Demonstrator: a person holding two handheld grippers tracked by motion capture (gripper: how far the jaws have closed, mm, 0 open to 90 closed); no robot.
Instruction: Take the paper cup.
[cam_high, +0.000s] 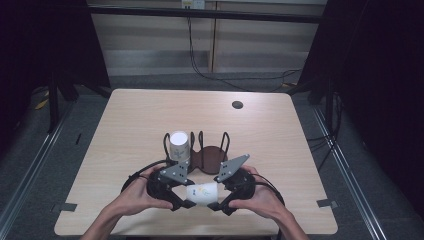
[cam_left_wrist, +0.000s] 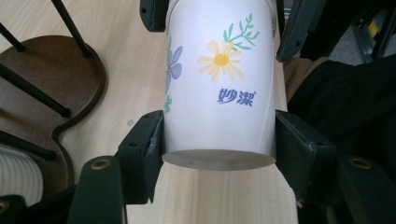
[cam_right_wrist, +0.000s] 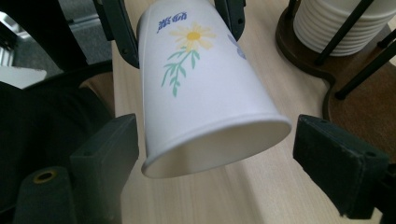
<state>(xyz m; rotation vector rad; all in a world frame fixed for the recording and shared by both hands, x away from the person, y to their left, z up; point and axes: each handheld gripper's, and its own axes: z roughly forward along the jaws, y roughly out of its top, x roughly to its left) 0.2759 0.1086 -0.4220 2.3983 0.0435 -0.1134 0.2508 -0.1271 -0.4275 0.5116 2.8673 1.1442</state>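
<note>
A white paper cup (cam_high: 202, 192) printed with a daisy lies on its side in the air between my two grippers, near the table's front edge. My left gripper (cam_high: 185, 196) is shut on the cup's (cam_left_wrist: 219, 93) narrow base, and both of its pads (cam_left_wrist: 152, 149) press the wall. My right gripper (cam_high: 216, 196) stands open around the cup's (cam_right_wrist: 205, 93) wide rim, with a gap on each side. A dark wooden cup rack (cam_high: 207, 157) with black wire posts stands just behind, and a stack of white cups (cam_high: 178, 145) sits in its left bay.
The light wooden table (cam_high: 150, 115) has a round black grommet (cam_high: 237, 104) at the back right. The rack's base (cam_left_wrist: 46, 74) and the stacked cups (cam_right_wrist: 336, 28) lie close beside the grippers. A person's hands (cam_high: 135, 197) hold both grippers, and a dark-clothed lap (cam_right_wrist: 42, 116) shows below the table's edge.
</note>
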